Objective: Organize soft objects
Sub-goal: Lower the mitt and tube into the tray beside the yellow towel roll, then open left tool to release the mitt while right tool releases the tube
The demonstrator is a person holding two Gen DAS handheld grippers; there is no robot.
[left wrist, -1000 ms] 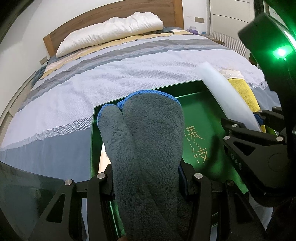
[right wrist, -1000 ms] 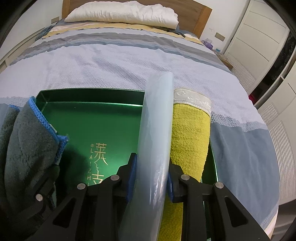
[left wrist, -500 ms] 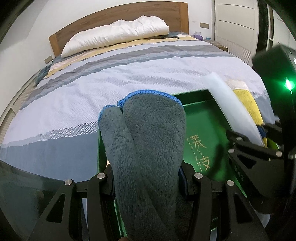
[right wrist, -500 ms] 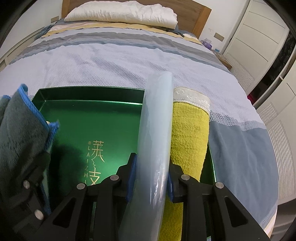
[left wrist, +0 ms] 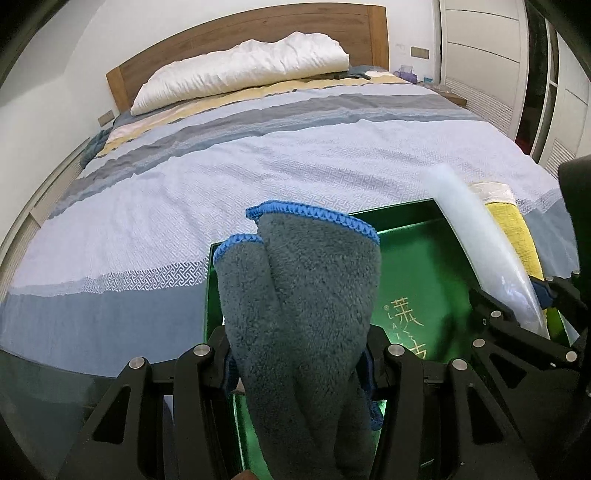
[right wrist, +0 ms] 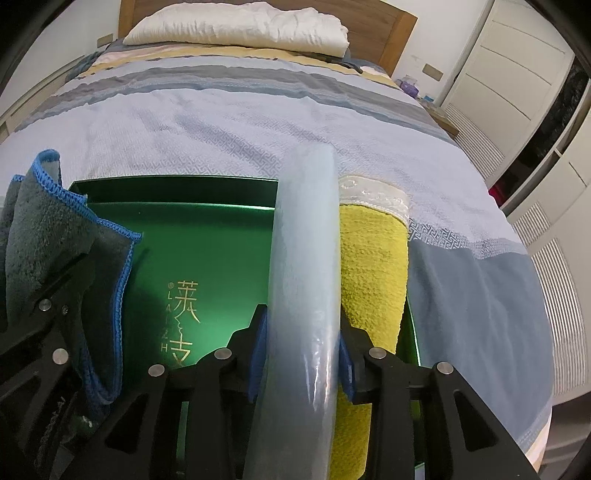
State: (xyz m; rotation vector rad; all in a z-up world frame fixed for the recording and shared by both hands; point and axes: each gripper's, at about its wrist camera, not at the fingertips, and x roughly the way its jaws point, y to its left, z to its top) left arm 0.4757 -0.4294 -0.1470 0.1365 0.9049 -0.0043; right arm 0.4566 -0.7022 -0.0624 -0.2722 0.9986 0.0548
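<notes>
- left gripper (left wrist: 297,363) is clamping a fluffy grey microfibre cloth with blue stitched edging (left wrist: 303,295), hanging over the shiny green tray (left wrist: 417,236) on the striped bedspread (left wrist: 221,184)
- right gripper (right wrist: 301,343) is easing its jaws apart, pale translucent plastic-wrapped roll (right wrist: 304,258) sitting between the pads, right beside a yellow terry towel (right wrist: 373,266) in the tray

Home bedroom, made bed (left wrist: 295,155) with striped cover, white pillow (left wrist: 240,77), wooden headboard (left wrist: 229,33), white wardrobe doors (right wrist: 517,66)

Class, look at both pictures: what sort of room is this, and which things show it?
A bedroom: a made bed with a wooden headboard and white pillow, and wardrobe doors beside it.
</notes>
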